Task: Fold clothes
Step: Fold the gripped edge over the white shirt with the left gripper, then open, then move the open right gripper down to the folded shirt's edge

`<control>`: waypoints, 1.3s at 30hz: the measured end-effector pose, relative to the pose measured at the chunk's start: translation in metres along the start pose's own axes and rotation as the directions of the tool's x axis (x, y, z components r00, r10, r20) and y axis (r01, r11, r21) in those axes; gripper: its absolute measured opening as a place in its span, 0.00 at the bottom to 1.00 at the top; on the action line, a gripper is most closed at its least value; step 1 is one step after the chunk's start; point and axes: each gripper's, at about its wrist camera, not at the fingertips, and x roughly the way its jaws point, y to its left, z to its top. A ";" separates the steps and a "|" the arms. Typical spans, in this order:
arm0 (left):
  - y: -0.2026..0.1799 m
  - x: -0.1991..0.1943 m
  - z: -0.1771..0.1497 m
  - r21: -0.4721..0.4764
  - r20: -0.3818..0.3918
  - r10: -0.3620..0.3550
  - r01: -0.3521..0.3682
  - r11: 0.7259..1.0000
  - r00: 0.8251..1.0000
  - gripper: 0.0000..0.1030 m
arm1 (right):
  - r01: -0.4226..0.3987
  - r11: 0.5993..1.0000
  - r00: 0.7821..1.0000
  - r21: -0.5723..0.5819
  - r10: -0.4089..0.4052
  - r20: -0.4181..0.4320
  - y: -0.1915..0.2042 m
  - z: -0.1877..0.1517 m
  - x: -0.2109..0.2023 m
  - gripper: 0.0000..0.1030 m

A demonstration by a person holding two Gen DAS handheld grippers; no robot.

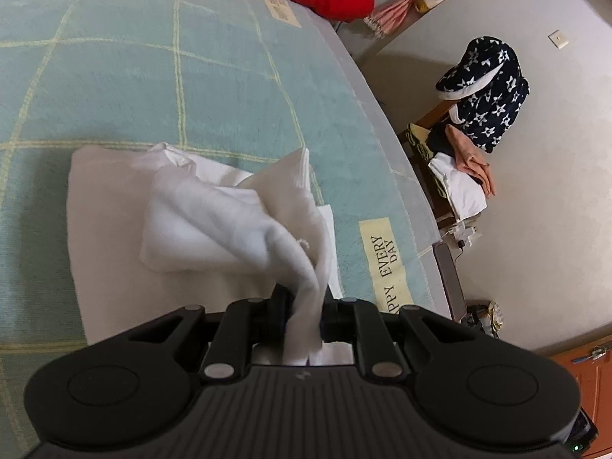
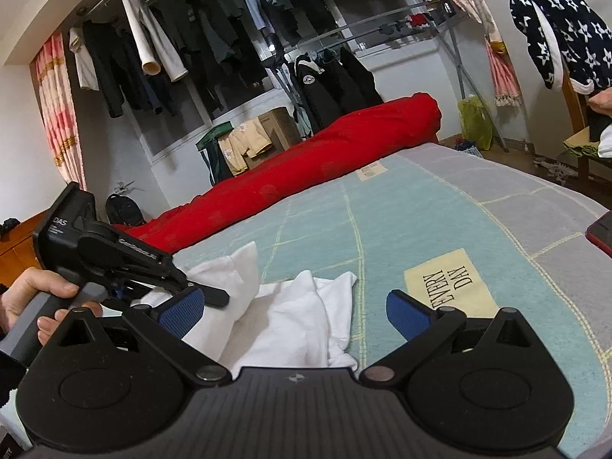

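A white garment [image 1: 199, 206] lies partly folded on the teal checked bed cover [image 1: 153, 76]. My left gripper [image 1: 304, 306] is shut on a bunched end of the garment, lifting that part into a ridge above the flat layers. In the right wrist view the same white garment [image 2: 298, 313] lies crumpled just ahead of my right gripper [image 2: 294, 310], which stands wide open with its blue pads [image 2: 405, 311] apart and nothing between them. The left gripper [image 2: 214, 296] shows at the left of that view, held by a person's hand [image 2: 34, 298], its tip at the cloth.
A long red quilt roll [image 2: 325, 164] lies along the far side of the bed. A chair with a star-patterned dark robe [image 1: 485, 91] and stacked clothes [image 1: 459, 183] stands right of the bed. A red phone [image 2: 602, 233] rests near the bed's right edge. Hanging clothes [image 2: 199, 30] fill the back wall.
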 end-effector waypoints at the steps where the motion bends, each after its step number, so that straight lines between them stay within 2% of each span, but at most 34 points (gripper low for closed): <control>1: -0.001 0.002 0.000 0.000 -0.002 0.000 0.000 1.000 1.000 0.13 | 0.000 1.000 1.000 0.001 0.000 -0.002 0.000 0.000 0.001 1.00; 16: -0.012 0.031 0.001 0.028 -0.056 0.047 -0.046 0.999 0.997 0.16 | -0.004 1.000 0.999 -0.027 0.003 -0.032 0.002 -0.004 0.005 1.00; 17: -0.012 0.031 0.001 0.032 -0.060 0.049 -0.047 0.998 0.997 0.17 | -0.004 1.000 0.999 -0.031 0.003 -0.034 0.003 -0.004 0.005 1.00; 22: -0.020 0.034 0.003 0.045 -0.081 0.032 -0.029 0.999 0.996 0.42 | 0.001 0.999 0.999 -0.039 -0.003 -0.047 0.003 -0.006 0.005 1.00; 24: -0.024 0.035 0.003 0.050 -0.088 0.021 -0.016 0.999 0.996 0.49 | 0.003 0.999 0.999 -0.043 -0.005 -0.048 0.004 -0.007 0.004 1.00; 29: -0.037 0.029 0.004 0.060 -0.096 -0.046 0.052 0.997 0.994 0.50 | 0.011 0.999 0.999 -0.045 -0.014 -0.047 0.005 -0.006 0.001 1.00; 32: -0.047 0.014 0.004 0.102 -0.074 -0.074 0.081 0.991 0.994 0.52 | 0.016 0.999 0.999 -0.044 -0.018 -0.044 0.005 -0.005 -0.001 1.00; 35: -0.052 -0.007 0.002 0.171 -0.027 -0.067 0.071 0.983 0.997 0.60 | 0.021 0.999 0.999 -0.044 -0.023 -0.042 0.006 -0.005 -0.003 1.00; 36: -0.053 -0.014 -0.001 0.208 -0.006 -0.051 0.051 0.977 0.999 0.64 | 0.020 0.999 0.999 -0.045 -0.021 -0.040 0.006 -0.005 -0.004 1.00; 39: -0.050 -0.033 -0.018 0.335 0.054 0.025 -0.042 0.941 0.998 0.65 | 0.019 0.998 0.999 -0.057 -0.021 -0.036 0.008 -0.004 -0.008 1.00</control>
